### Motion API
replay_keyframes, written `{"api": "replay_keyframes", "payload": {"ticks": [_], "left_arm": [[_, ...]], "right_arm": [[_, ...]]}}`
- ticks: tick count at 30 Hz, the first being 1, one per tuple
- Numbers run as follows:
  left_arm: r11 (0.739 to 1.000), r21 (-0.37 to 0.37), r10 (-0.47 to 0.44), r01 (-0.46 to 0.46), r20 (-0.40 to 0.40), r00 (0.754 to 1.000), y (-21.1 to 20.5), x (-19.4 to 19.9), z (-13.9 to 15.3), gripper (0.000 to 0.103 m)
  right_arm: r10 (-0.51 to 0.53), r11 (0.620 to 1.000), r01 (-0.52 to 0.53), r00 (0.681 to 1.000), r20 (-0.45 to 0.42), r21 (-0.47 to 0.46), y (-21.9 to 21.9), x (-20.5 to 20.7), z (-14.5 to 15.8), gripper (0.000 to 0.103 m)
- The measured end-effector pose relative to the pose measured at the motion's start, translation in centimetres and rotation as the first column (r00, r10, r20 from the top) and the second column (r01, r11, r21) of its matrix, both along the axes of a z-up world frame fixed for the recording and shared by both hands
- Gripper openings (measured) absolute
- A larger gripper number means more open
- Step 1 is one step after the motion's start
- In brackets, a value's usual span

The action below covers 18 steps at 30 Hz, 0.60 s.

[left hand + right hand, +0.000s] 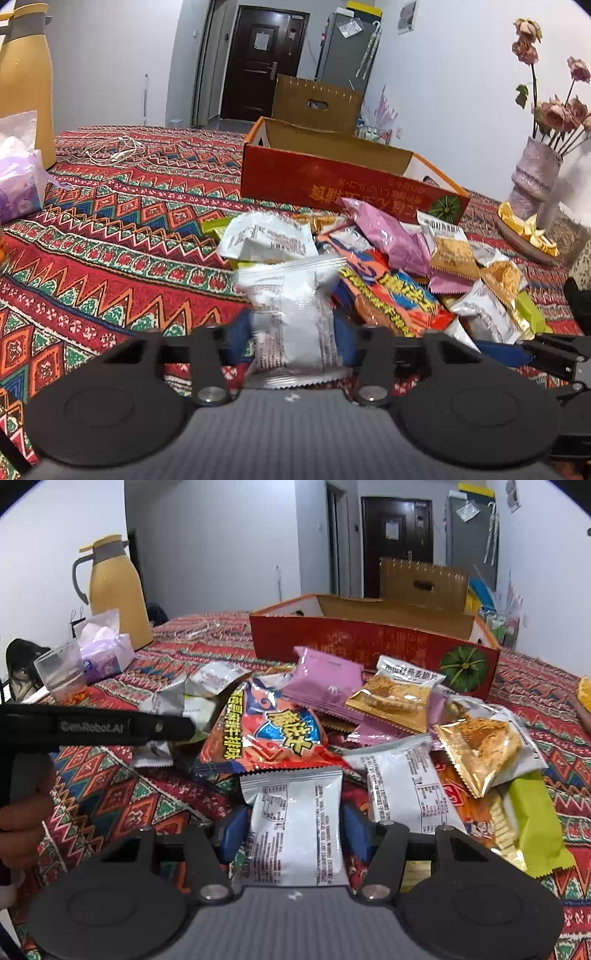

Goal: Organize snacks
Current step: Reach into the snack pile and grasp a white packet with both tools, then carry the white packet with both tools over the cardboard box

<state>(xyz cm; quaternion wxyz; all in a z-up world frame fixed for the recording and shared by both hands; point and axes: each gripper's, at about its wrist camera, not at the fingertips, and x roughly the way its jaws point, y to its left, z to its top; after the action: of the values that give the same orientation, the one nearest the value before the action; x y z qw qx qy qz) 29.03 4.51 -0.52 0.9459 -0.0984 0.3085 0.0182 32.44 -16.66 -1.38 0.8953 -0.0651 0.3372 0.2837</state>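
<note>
"GenRobot.AI" stands on the left gripper [184, 727]; packet and box print is not legible.

You've got a loose snack pile [369, 720] on the patterned cloth, just in front of the red open-top box [373, 646]. On top: pink pouch [325, 681], gold-front pkt [397, 696], big orange-blue chip bag [273, 734], lime-green wrapper [535, 830] at the right edge. One white pkt [291, 317] sits print-side up at the pile's left, another white pkt [295, 827] at its near edge.
</note>
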Motion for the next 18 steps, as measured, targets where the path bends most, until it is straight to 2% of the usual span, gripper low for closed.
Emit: {"api": "replay_keyframes", "payload": {"ticks": [2, 3, 7, 12, 18], "left_arm": [[1.000, -0.005, -0.005, 0.005, 0.003, 1.000, 0.0, -0.6, 0.2, 0.036], [1.000, -0.005, -0.009, 0.009, 0.004, 1.000, 0.0, -1.2, 0.3, 0.036], [1.000, 0.009, -0.019, 0.018, 0.008, 1.000, -0.4, -4.2, 1.0, 0.036], [0.996, 0.068, -0.049, 0.048, 0.013, 0.999, -1.8, -8.7, 1.5, 0.036], [0.994, 0.082, -0.076, 0.074, 0.027, 0.997, -3.0, -12.7, 1.6, 0.036]], "right_arm": [[-0.011, 1.000, 0.011, 1.000, 0.001, -0.003, -0.2, -0.6, 0.0, 0.052], [-0.020, 1.000, 0.020, 1.000, 0.005, -0.004, -0.3, -1.0, 0.0, 0.047], [-0.070, 0.998, 0.070, 0.997, 0.011, 0.009, -1.1, -3.2, 0.1, 0.041], [-0.132, 0.991, 0.132, 0.991, 0.022, 0.037, -2.5, -6.7, 0.5, 0.040], [-0.195, 0.980, 0.194, 0.980, 0.046, 0.042, -3.8, -10.8, 1.5, 0.040]]}}
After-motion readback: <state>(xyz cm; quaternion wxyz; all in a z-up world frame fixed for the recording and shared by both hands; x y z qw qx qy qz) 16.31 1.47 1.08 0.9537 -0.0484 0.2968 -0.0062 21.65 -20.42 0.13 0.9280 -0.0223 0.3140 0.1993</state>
